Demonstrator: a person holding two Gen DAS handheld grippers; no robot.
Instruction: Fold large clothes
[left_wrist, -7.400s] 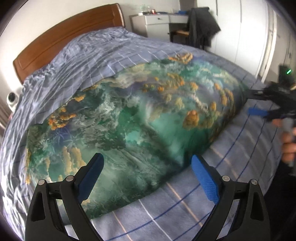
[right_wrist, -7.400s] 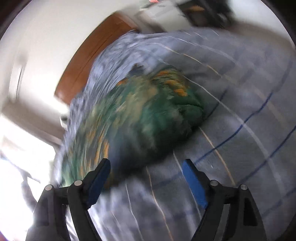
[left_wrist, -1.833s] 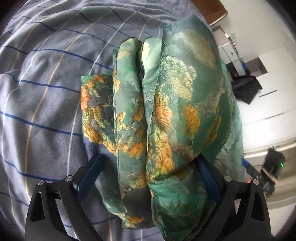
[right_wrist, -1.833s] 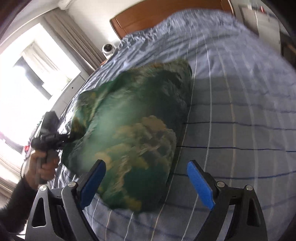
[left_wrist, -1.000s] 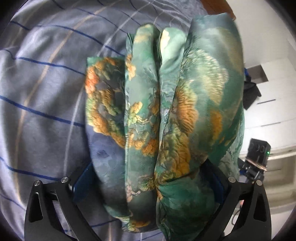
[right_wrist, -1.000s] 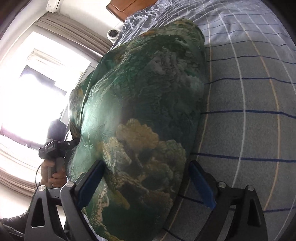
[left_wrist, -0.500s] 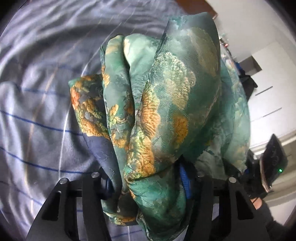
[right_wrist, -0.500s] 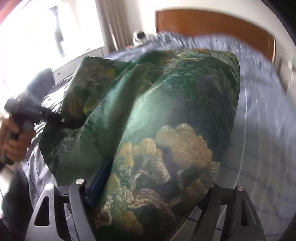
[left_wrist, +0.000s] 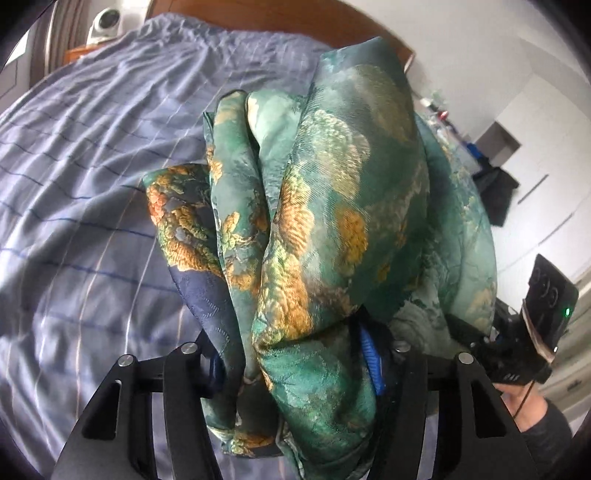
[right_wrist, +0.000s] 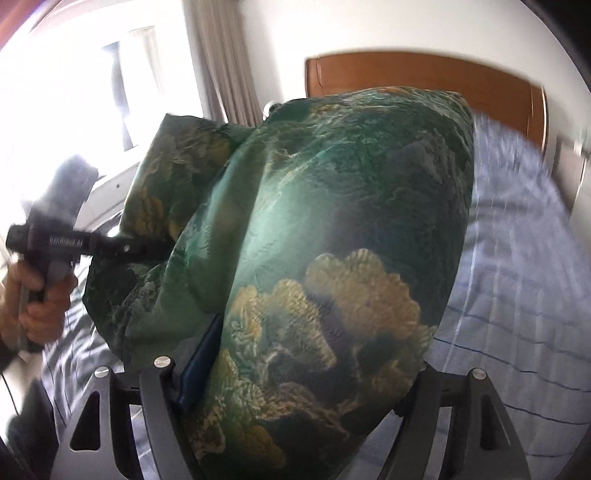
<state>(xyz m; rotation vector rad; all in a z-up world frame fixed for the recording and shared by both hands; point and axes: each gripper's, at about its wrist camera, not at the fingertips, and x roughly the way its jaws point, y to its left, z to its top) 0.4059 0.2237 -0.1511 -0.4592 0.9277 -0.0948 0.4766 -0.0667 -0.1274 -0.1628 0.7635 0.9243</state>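
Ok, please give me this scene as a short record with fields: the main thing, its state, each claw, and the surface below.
main thing: green patterned cloth, bunched in thick folds
state: held up over the bed
left claw: shut on cloth; jaws opening slightly
right claw: shut on cloth
surface: bed with striped blue sheet
background: wooden headboard, curtain

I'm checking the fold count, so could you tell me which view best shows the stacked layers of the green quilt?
The left wrist view: the green quilt shows its folded layers edge-on, side by side. The right wrist view shows only one smooth, blurred outer face.
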